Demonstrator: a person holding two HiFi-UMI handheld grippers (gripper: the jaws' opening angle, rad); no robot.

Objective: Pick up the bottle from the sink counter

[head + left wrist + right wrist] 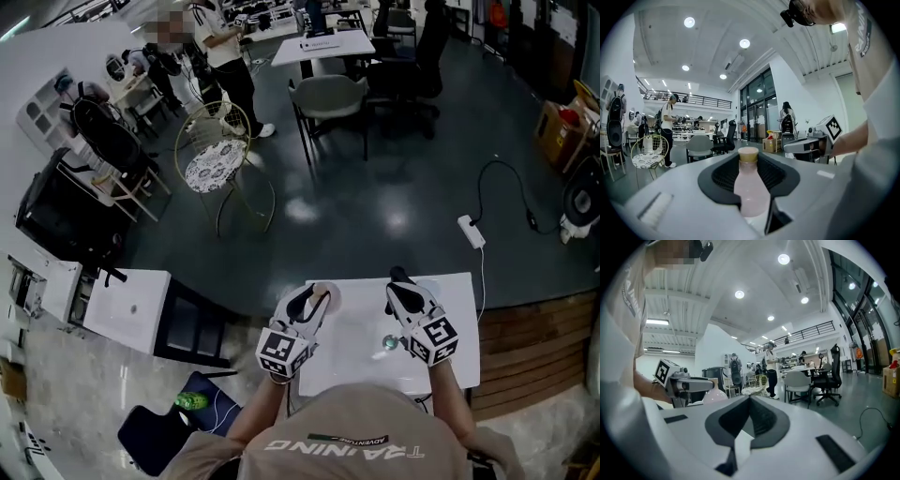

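Left gripper (pixel 314 298) clamped on the pink bottle (pixel 325 294) at the white worktop (pixel 459 328).

From where I stand, the bottle sits by the far edge of the worktop, toward its far left corner, upright with its tan cap (pixel 748 154) on top. In the left gripper view, the dark ribbed fingers (pixel 717 180) press in on both sides of the bottle's neck and shoulder, so the bottle is firmly grasped. I can't tell whether its base is touching the surface or just off it. The right gripper (pixel 401 281) hangs over the right half of the worktop, well apart from the bottle. Its own view shows its fingers clenched together with nothing between them. The two grippers point the same way, side by side, toward the far edge.
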